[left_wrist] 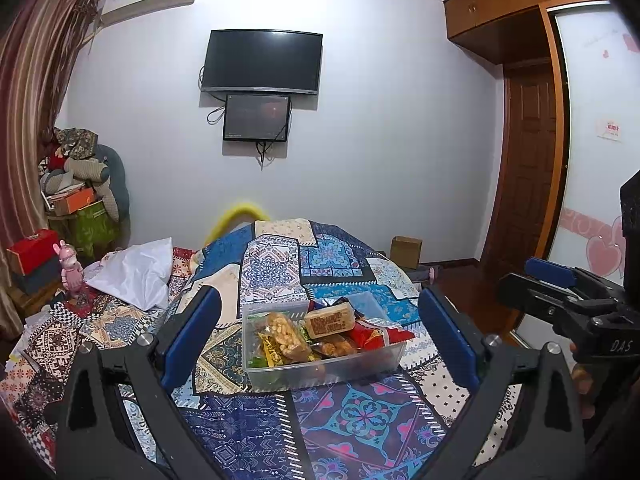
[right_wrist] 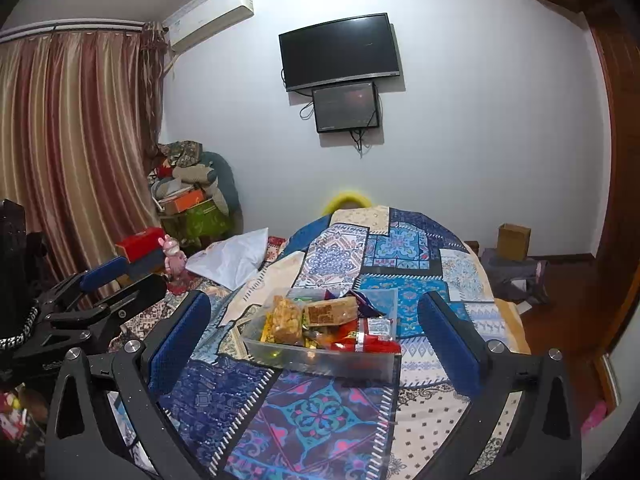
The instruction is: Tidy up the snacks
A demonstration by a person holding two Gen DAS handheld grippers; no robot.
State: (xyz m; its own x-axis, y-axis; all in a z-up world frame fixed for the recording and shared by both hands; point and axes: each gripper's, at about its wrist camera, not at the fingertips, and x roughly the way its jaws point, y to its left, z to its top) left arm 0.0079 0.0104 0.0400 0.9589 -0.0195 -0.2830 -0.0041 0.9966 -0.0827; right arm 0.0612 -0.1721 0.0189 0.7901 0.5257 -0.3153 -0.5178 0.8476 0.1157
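Observation:
A clear plastic box (left_wrist: 372, 366) (right_wrist: 360, 364) sits on a patchwork cloth and holds several wrapped snacks. Among them are a pale crispy bar (left_wrist: 284, 334) (right_wrist: 286, 320), a brown block with printed wrapper (left_wrist: 330, 320) (right_wrist: 330, 310) and red packets (left_wrist: 366, 334) (right_wrist: 366, 340). My left gripper (left_wrist: 320, 344) is open, its blue pads either side of the box and short of it. My right gripper (right_wrist: 316, 344) is open too, framing the box from the near side. Neither holds anything. Each gripper appears at the edge of the other's view (left_wrist: 568, 300) (right_wrist: 96, 292).
The cloth (left_wrist: 280, 432) (right_wrist: 312, 412) covers a rounded table. A white bag (left_wrist: 136, 272) (right_wrist: 236, 256) and a pink figurine (left_wrist: 72, 272) (right_wrist: 174, 256) lie to the left. Boxes and bedding pile up in the far-left corner (left_wrist: 76, 184). A cardboard box (left_wrist: 406, 250) (right_wrist: 514, 240) stands on the floor at right.

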